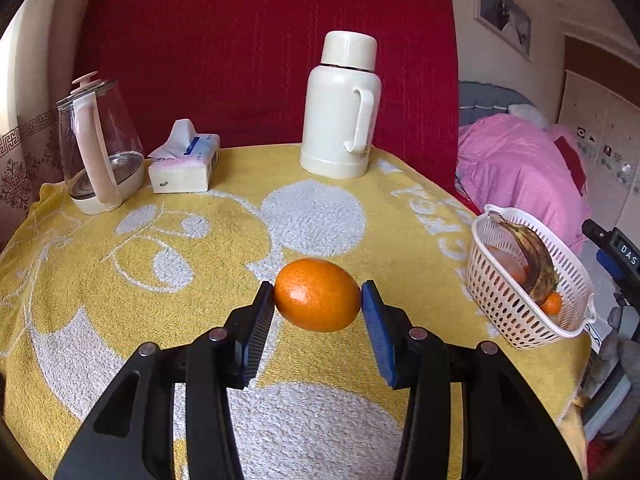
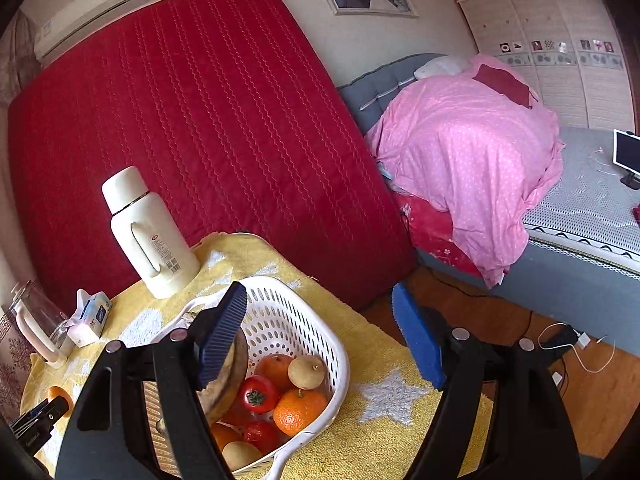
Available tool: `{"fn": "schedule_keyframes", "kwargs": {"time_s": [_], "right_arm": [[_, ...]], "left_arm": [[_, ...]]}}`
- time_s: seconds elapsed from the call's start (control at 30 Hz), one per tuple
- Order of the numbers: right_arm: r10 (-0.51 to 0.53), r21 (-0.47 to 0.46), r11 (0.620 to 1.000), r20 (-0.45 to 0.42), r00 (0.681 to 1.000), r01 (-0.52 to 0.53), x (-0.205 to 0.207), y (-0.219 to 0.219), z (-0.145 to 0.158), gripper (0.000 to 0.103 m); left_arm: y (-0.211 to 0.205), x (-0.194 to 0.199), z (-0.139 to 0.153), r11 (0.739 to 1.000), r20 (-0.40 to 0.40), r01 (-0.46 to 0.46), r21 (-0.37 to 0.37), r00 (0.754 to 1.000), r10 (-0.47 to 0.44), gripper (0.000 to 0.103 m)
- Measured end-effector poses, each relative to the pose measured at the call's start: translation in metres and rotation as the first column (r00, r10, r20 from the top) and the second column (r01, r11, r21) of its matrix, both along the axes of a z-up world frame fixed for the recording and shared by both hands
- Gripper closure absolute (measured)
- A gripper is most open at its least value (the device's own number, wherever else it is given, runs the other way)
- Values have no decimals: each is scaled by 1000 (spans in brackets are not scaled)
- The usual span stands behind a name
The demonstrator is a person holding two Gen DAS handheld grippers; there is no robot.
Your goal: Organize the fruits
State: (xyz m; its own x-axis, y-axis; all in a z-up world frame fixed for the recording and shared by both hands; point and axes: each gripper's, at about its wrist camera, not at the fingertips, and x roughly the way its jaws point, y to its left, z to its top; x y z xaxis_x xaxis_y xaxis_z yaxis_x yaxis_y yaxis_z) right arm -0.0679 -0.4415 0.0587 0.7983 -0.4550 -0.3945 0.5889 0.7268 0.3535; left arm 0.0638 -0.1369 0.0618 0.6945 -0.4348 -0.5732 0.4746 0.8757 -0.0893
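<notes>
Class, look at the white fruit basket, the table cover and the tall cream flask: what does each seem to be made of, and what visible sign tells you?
White fruit basket: likely moulded plastic, smooth with regular punched holes.
Table cover: terry cloth, probably cotton; looped, fuzzy pile with a woven cartoon pattern.
Cream flask: glossy shell with a moulded handle, plastic or painted metal; the pictures leave that open.

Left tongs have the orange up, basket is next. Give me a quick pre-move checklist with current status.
1. Orange gripped between both pads of the left tongs: ok.
2. Orange lifted off the yellow towel: ok, shadow beneath it.
3. Right tongs empty and open: ok.
4. Right tongs out of the drop path: not ok, one finger hangs over the basket.
5. Room in the basket: ok, though the banana and other fruit already fill much of it.
6. Thermos clear of the route: ok.
</notes>
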Motion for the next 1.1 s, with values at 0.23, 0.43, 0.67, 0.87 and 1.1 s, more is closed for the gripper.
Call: {"fn": "schedule_keyframes", "kwargs": {"time_s": [0.23,0.43,0.67,0.87,1.1], "right_arm": [[-10,-4,1000,13,1000,10,-1,3,0,18],[-21,65,998,27,999,19,-3,-8,-4,18],[-19,99,995,24,1000,17,-1,-13,-8,18],[-24,113,993,31,999,21,0,-15,-8,18],[-27,129,991,27,999,23,1,-17,-11,18]], "left_arm": [[-53,-21,8,990,-20,142,0,990,-142,58],[-103,-39,19,959,-28,283,-33,959,-283,58],[-153,-53,19,911,-54,410,-53,909,-412,58],[-165,-56,15,896,-51,437,-73,896,-441,39],[-146,-43,17,926,-40,367,-86,928,-371,39]]}}
